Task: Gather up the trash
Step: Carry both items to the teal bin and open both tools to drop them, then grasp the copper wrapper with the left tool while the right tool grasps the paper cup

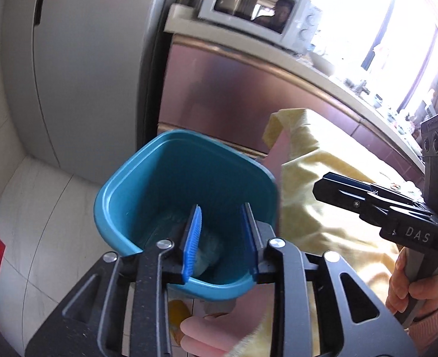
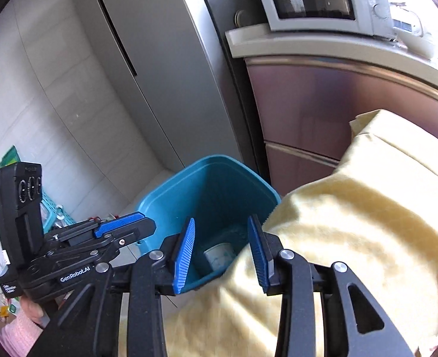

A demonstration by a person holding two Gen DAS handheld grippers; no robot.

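**Both grippers hang empty over the bin; the trash lies at its bottom**

A pale, crumpled piece of trash (image 2: pixel 220 256) lies at the bottom of the teal bin (image 1: pixel 120 205), towards its near wall; the left wrist view shows the same pale lump, partly hidden behind that gripper's left pad. It is too blurred to say what the item is, and no long axis can be read from it.

The bin stands on the pale floor, its mouth tilted open towards both cameras, with its right rim touching or just under the edge of the yellow cloth (image 2: pixel 352 223) that drapes the table on the right.

The left gripper (image 1: pixel 221 238) hovers over the near rim, pointing down into the bin; its blue pads are parted, with nothing clamped between them. The right gripper (image 2: pixel 223 253) sits just to its right, above the bin's near right corner where the cloth begins, jaws likewise released and empty.

So the trash lies straight ahead of and below both grippers, inside the bin. My reading is that this item is already dropped in. Whatever trash remains is not in view here, so the next move probably calls for pulling back from the bin. Further out, the grey fridge (image 2: pixel 147 68) and the microwave (image 2: pixel 317 0) stand beyond the bin.
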